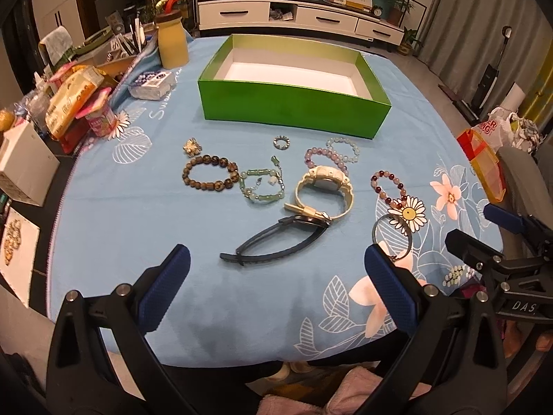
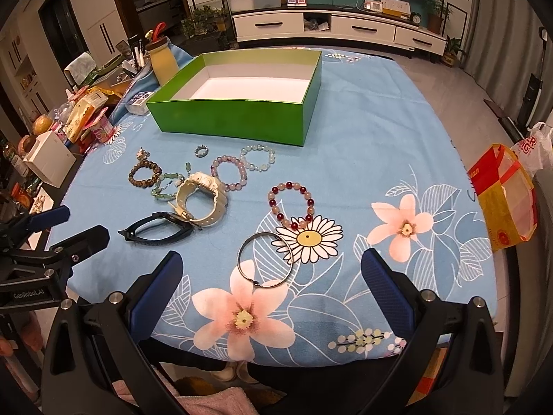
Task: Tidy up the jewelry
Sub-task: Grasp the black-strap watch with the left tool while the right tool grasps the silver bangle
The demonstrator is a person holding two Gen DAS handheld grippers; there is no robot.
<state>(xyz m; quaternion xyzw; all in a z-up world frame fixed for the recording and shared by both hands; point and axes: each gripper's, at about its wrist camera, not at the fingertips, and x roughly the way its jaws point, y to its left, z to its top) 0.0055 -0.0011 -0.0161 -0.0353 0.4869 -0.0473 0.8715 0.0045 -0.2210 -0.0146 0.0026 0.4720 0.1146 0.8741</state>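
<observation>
Both claws, left [image 1: 276,276] and right [image 2: 271,275], hang spread apart and hold nothing above the bench [image 2: 380,131]. The bracelets [image 2: 291,204] and watches [image 2: 202,195] (one white, one dark) lie on the cloth in front of the green box [image 2: 235,117].

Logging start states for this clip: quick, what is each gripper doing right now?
Left gripper: open, holding nothing, above the cloth before the dark watch.
Right gripper: open, holding nothing, near the metal bangle.
</observation>
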